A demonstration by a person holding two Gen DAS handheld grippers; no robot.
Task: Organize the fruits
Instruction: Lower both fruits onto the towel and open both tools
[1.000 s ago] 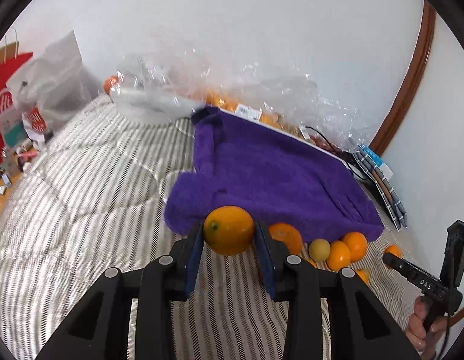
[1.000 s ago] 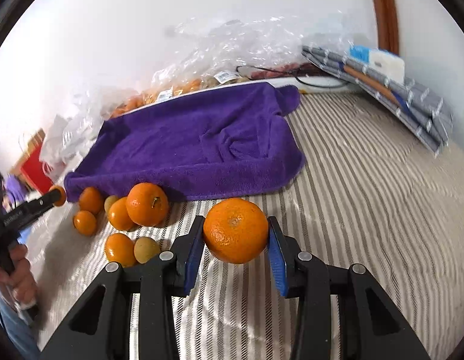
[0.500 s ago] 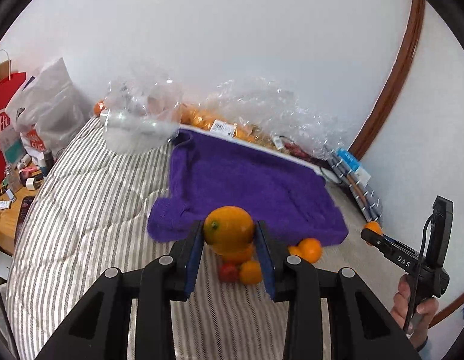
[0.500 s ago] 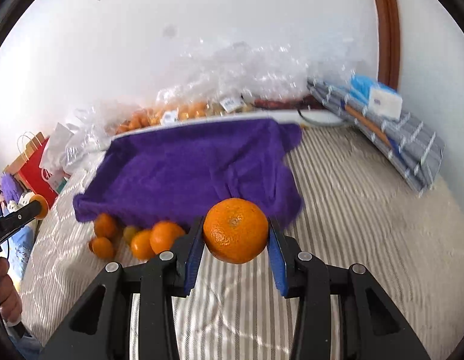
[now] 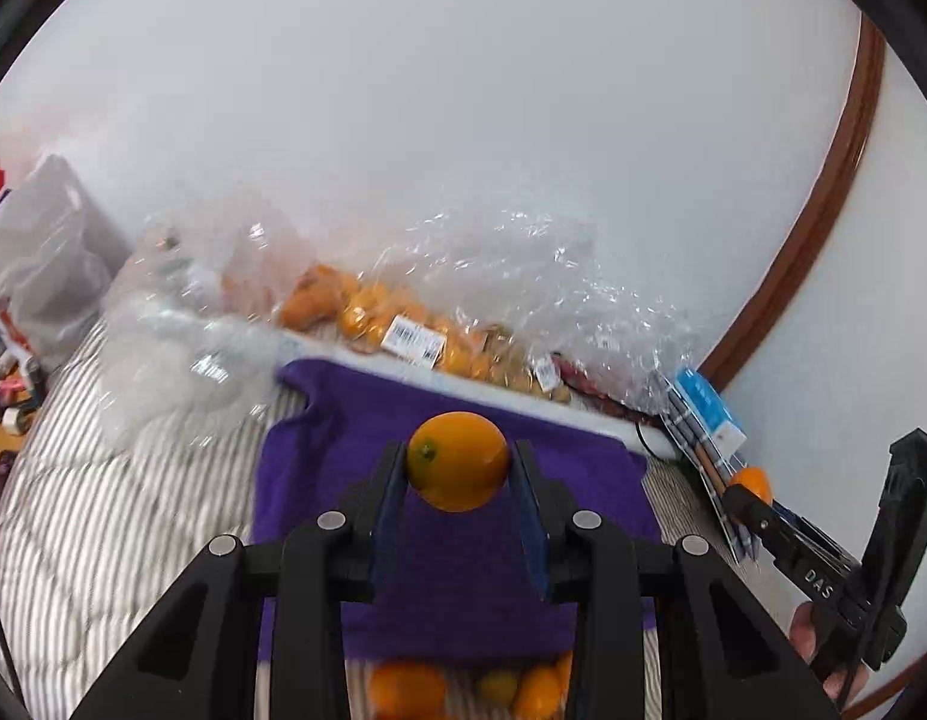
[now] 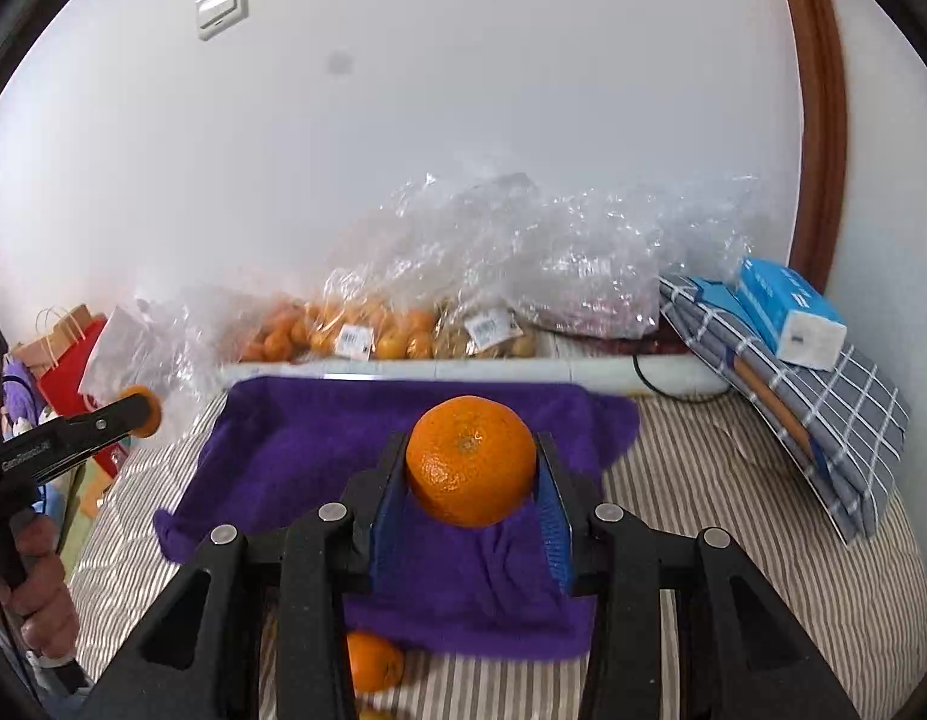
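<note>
My left gripper (image 5: pixel 457 480) is shut on a smooth orange (image 5: pixel 457 459) and holds it in the air above the purple towel (image 5: pixel 343 450). My right gripper (image 6: pixel 470 480) is shut on a larger, dimpled mandarin (image 6: pixel 470 459), also held above the purple towel (image 6: pixel 295 450). Loose oranges (image 5: pixel 406 690) lie on the striped bedding at the towel's near edge, partly hidden by my fingers; one of them (image 6: pixel 373 660) shows in the right wrist view. The other gripper appears at the edge of each view (image 5: pixel 823 570) (image 6: pixel 61 438).
Clear plastic bags of oranges (image 6: pixel 367 324) and crumpled plastic (image 5: pixel 523 276) line the wall behind the towel. A folded checked cloth with a blue box (image 6: pixel 787 312) lies at the right. Shopping bags (image 6: pixel 73 348) stand at the left. The striped bedding (image 6: pixel 733 510) surrounds the towel.
Both grippers have risen and moved forward over the towel, each still holding its fruit. The loose oranges have slid toward the bottom of both views.
</note>
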